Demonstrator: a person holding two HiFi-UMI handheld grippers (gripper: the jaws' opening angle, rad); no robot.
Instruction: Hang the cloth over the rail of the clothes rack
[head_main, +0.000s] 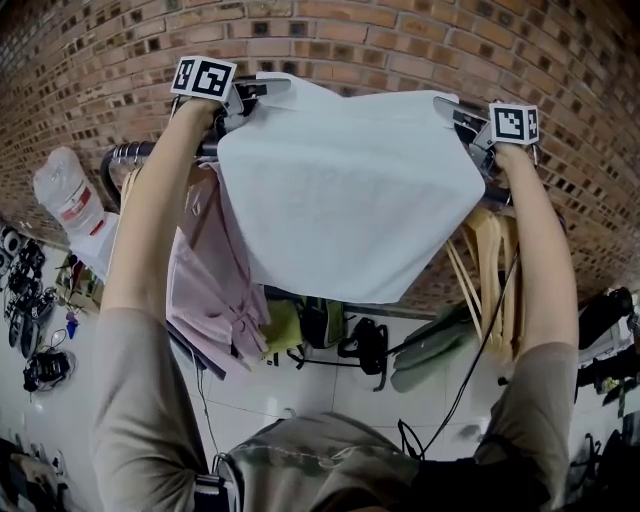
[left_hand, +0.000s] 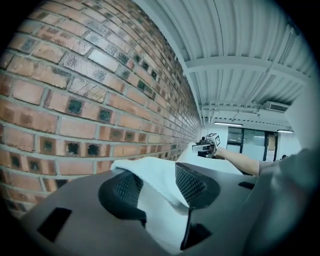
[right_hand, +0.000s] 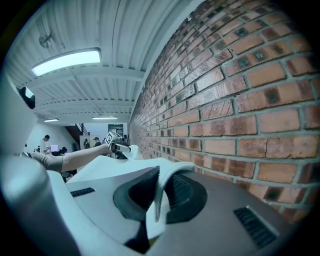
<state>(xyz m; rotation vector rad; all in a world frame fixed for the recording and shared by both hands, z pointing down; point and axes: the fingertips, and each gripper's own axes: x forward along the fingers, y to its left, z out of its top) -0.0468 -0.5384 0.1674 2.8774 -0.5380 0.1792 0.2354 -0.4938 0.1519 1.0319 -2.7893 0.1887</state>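
— Where's the cloth (head_main: 350, 190)?
— Spread wide between the two tongs, up at the height of the rail (head_main: 135, 152) of the clothes rack. It hangs down in a white sheet that covers the middle of the rail. Whether it already rests on the rail I can't tell, since the cloth hides that stretch.

— And the left tongs (head_main: 250, 92)?
— They're at the cloth's top left corner. In the left gripper view the left tongs (left_hand: 159, 185) stand apart, with the cloth (left_hand: 150, 175) lying loosely between the two dark pads, not squeezed.

— The right ones?
— The right tongs (head_main: 455, 115) are at the top right corner. In the right gripper view the right tongs (right_hand: 159, 192) are closed, pinching a fold of the cloth (right_hand: 165, 175), which stands up thin between the pads and curls over the top.

— What's around it?
— A pink shirt (head_main: 215, 290) hangs from the rail at the left end, partly behind the cloth's lower left edge. Wooden hangers (head_main: 490, 260) hang near the right end, below the right forearm. The brick wall (head_main: 400, 40) runs close behind the rack. Below, on the pale tiled floor (head_main: 300, 390), bags (head_main: 320, 320) sit under the rack, and a big plastic bottle (head_main: 70, 200) stands off past the rail's left end.
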